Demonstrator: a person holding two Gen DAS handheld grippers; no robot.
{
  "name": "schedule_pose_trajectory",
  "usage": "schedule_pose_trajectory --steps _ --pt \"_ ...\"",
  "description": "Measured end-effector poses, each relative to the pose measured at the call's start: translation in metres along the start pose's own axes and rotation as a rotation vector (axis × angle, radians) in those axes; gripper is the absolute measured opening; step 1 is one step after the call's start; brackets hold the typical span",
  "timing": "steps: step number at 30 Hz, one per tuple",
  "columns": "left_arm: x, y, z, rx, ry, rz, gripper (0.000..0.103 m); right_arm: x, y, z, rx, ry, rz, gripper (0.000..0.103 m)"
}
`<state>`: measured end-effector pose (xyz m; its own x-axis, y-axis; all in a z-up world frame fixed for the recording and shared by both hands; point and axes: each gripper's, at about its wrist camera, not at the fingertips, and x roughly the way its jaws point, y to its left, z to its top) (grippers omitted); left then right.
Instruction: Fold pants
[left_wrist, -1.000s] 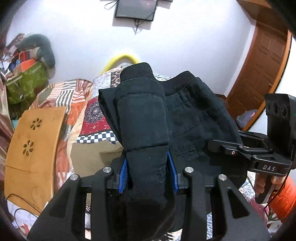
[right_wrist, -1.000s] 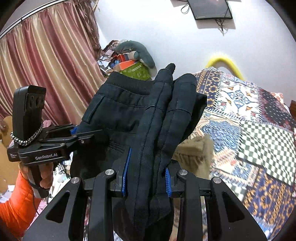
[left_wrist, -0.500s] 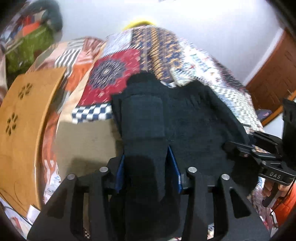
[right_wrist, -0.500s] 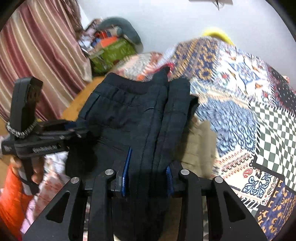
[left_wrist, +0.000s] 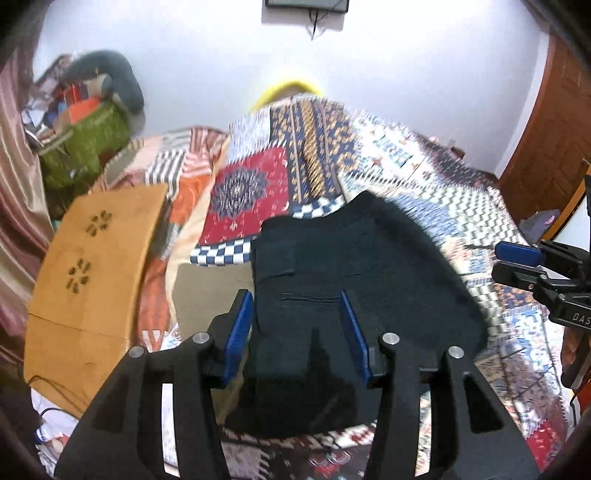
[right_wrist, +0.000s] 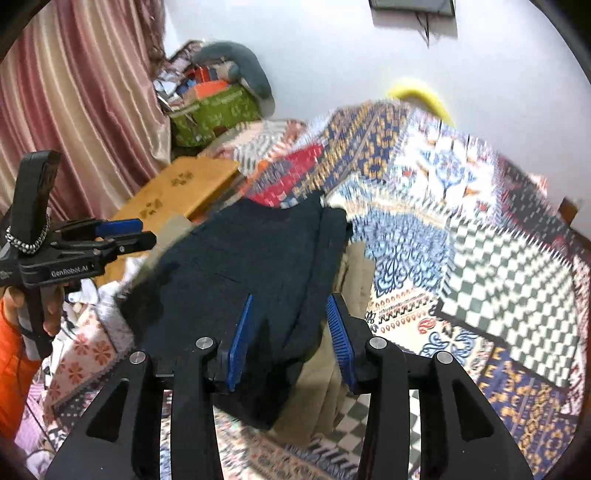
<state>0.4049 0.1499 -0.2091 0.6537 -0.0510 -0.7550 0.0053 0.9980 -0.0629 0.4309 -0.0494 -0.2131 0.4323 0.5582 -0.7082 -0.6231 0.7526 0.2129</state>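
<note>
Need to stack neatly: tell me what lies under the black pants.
Folded khaki garment pokes out beneath the black pants, on the patchwork quilt. Its covered part can't be seen.

Left wrist view: white letters "DAS" on the black plastic body of the right gripper, far right edge; the word runs off frame.

Right wrist view: "GenRobot.AI" in white on the black left gripper, far left.
</note>
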Motion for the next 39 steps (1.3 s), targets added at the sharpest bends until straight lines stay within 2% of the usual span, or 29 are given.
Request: schedule_pose_trajectory --steps 3,12,16,23,24,27,29,30,32,33,36,39 --pt "-0.041 -0.012 0.001 -0.001 -0.072 -0.006 0.048 -0.030 0.013 0.005 -0.009 -0.042 0.016 0.039" --pt "-0.179 -0.049 -0.006 0.014 -0.306 -0.012 0.048 -0.141 0.062 0.011 -0.048 -0.262 0.039 0.040" --pt "-0.243 -0.070 -0.027 0.035 -0.430 0.014 0.048 -0.191 0.087 0.001 -0.069 -0.359 0.050 0.040" --pt "-0.311 -0.104 -0.070 0.076 -0.571 0.056 0.048 -0.258 0.129 -0.028 -0.110 -0.509 0.039 0.040" --pt "-0.315 -0.108 -0.075 0.079 -0.583 0.061 0.050 -0.266 0.135 -0.033 -0.111 -0.529 0.040 0.040" --pt "-0.328 -0.116 -0.093 0.062 -0.630 0.097 0.066 -0.280 0.145 -0.045 -0.107 -0.570 0.049 0.041" --pt "-0.331 -0.118 -0.102 0.044 -0.651 0.118 0.070 -0.283 0.149 -0.051 -0.100 -0.590 0.046 0.052" --pt "-0.331 -0.117 -0.105 0.034 -0.650 0.116 0.071 -0.285 0.152 -0.056 -0.091 -0.603 0.042 0.062" --pt "-0.331 -0.115 -0.110 0.011 -0.640 0.095 0.076 -0.287 0.156 -0.064 -0.082 -0.622 0.024 0.069" --pt "-0.331 -0.113 -0.112 -0.001 -0.640 0.090 0.084 -0.287 0.158 -0.067 -0.081 -0.625 0.012 0.070" --pt "-0.333 -0.112 -0.119 -0.027 -0.654 0.118 0.101 -0.285 0.163 -0.074 -0.081 -0.640 -0.051 0.085" --pt "-0.335 -0.110 -0.123 -0.036 -0.655 0.122 0.102 -0.288 0.161 -0.078 -0.056 -0.651 -0.071 0.095"
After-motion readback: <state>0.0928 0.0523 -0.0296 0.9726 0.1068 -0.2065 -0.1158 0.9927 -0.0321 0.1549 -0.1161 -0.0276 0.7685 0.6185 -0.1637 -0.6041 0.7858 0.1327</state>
